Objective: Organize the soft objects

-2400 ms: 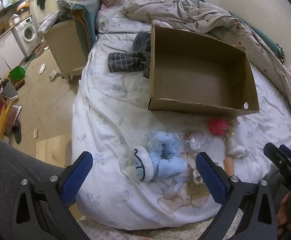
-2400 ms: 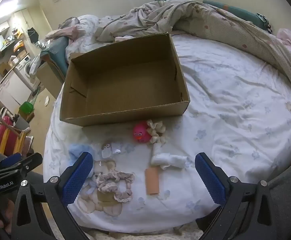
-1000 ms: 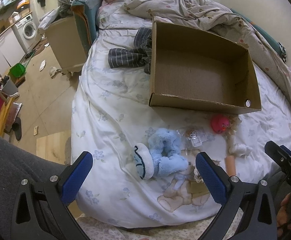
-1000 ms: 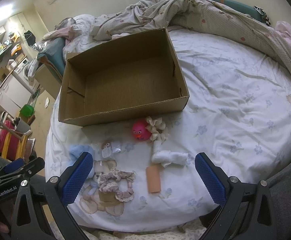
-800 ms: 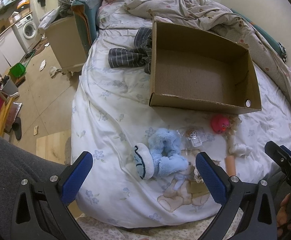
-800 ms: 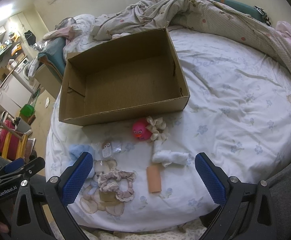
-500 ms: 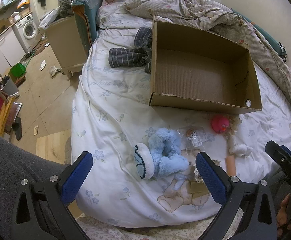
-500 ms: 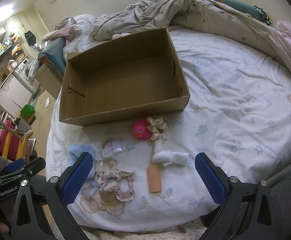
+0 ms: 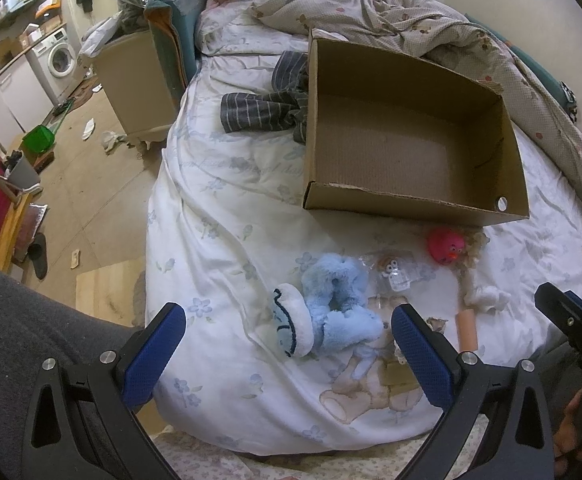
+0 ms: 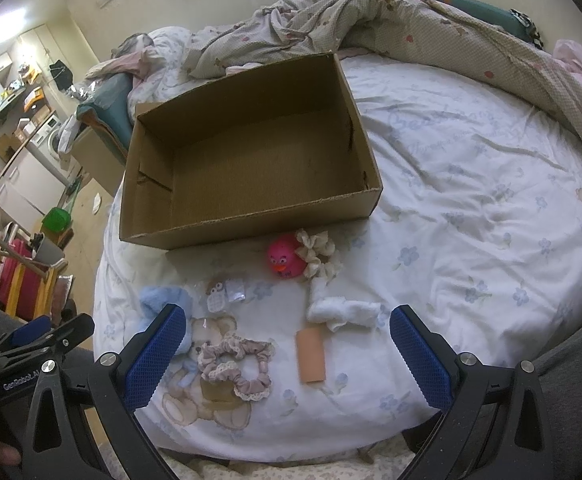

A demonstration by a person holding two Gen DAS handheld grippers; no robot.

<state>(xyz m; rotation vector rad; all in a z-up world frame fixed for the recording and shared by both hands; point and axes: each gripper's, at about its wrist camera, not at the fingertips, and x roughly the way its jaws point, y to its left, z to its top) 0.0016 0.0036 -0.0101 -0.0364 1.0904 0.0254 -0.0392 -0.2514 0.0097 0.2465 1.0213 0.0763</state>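
Observation:
An open, empty cardboard box (image 9: 407,204) (image 10: 251,224) lies on the white bed. In front of it lie a blue plush toy (image 9: 331,304) (image 10: 159,300), a pink duck (image 9: 445,245) (image 10: 285,258), a cream scrunchie (image 10: 317,254), a white cloth (image 10: 341,312), a peach roll (image 10: 311,356), a mauve scrunchie (image 10: 237,362) and a small clear packet (image 9: 393,274) (image 10: 225,294). My left gripper (image 9: 289,350) is open and empty, just before the plush. My right gripper (image 10: 285,350) is open and empty, above the roll and scrunchie.
A striped dark garment (image 9: 267,108) lies left of the box. A rumpled duvet (image 10: 371,16) is heaped behind it. The bed's left edge drops to the floor, with a bedside cabinet (image 9: 135,84) and a washing machine (image 9: 57,56) beyond.
Both views have shifted only slightly; the grippers stay open and hover at the bed's near edge. No object has moved.

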